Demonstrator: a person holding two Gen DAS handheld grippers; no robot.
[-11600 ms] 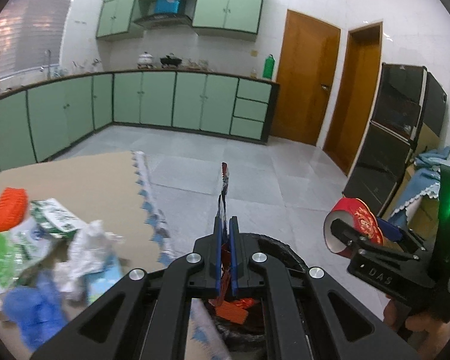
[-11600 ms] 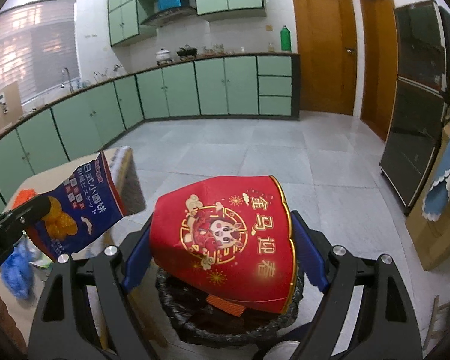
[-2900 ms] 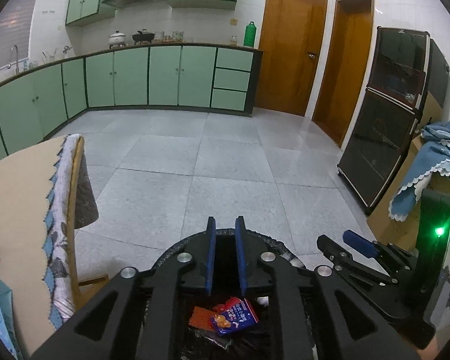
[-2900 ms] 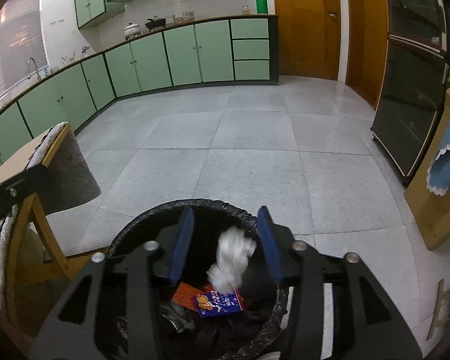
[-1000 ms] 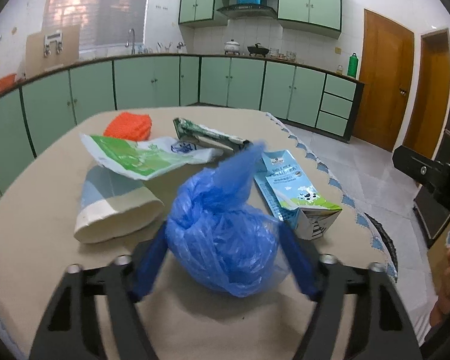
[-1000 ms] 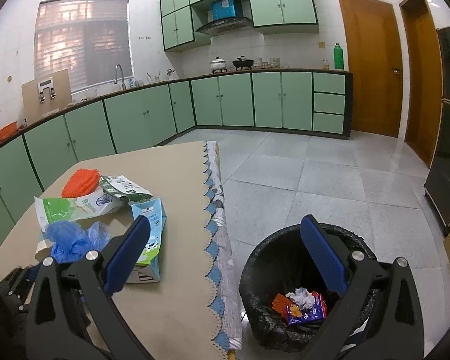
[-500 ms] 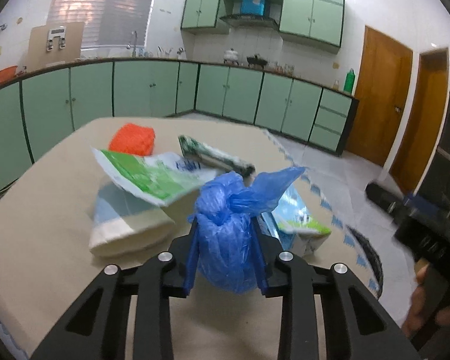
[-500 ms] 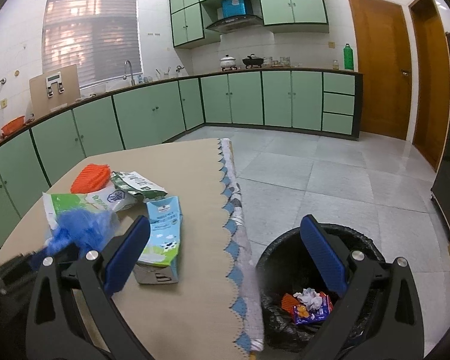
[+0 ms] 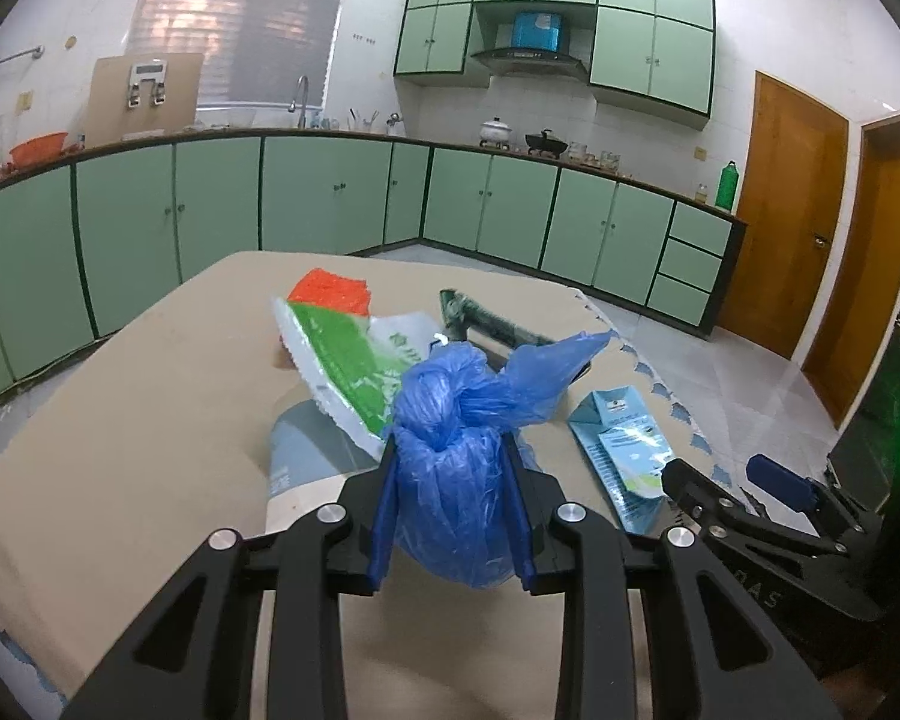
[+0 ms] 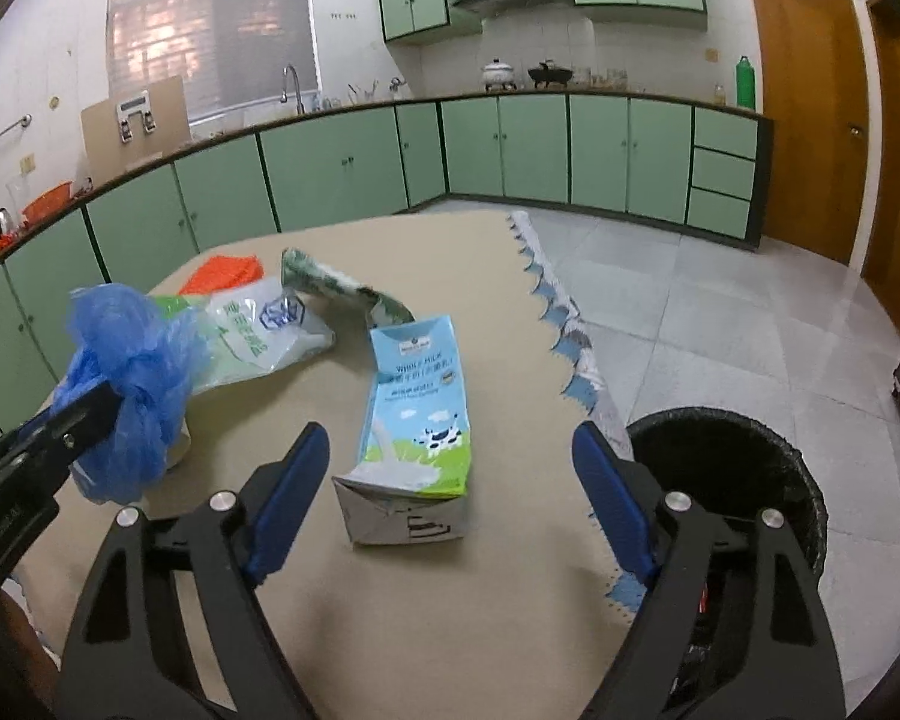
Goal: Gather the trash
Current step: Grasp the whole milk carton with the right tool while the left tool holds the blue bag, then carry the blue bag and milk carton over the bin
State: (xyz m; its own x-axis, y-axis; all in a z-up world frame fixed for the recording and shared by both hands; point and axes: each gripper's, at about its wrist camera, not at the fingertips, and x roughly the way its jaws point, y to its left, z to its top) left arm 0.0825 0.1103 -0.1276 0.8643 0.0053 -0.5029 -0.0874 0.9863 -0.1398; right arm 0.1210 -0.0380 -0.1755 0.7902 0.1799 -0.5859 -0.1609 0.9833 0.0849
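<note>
Two grippers work over a table [image 10: 426, 630] covered in a tan cloth with a blue scalloped fringe, in a kitchen of pale green cabinets [image 9: 324, 198], white tiled walls, a grey tiled floor and two brown wooden doors [image 9: 780, 204]; a window with blinds sits above the sink tap.

Beside the table's fringed edge stands a black-lined trash bin [image 10: 732, 474] on the floor, with some scraps just visible inside.

On the table, the milk carton [image 10: 417, 420] lies flat, its long axis running from near the right gripper away toward the cabinets, its torn-open end nearest the camera and its top pointing away; the front reads "WHOLE MILK" above a cow on grass, with smaller writing too small to read.

Beyond the carton lie a green-and-white plastic bag [image 10: 252, 330] with printed characters I cannot read, a dark green crumpled wrapper [image 10: 342, 288], an orange mesh piece [image 10: 225, 273] and, nearer the left gripper, a grey-and-white paper cup [image 9: 303, 468] on its side.

The left gripper [image 9: 453, 504] is clamped on a knotted blue plastic bag [image 9: 456, 450], lifted off the table, knot upward and its loose tail pointing toward the doors; the right gripper [image 10: 450, 504] hangs spread wide with nothing between its blue pads [image 10: 288, 498], straddling the carton's near end from above.
</note>
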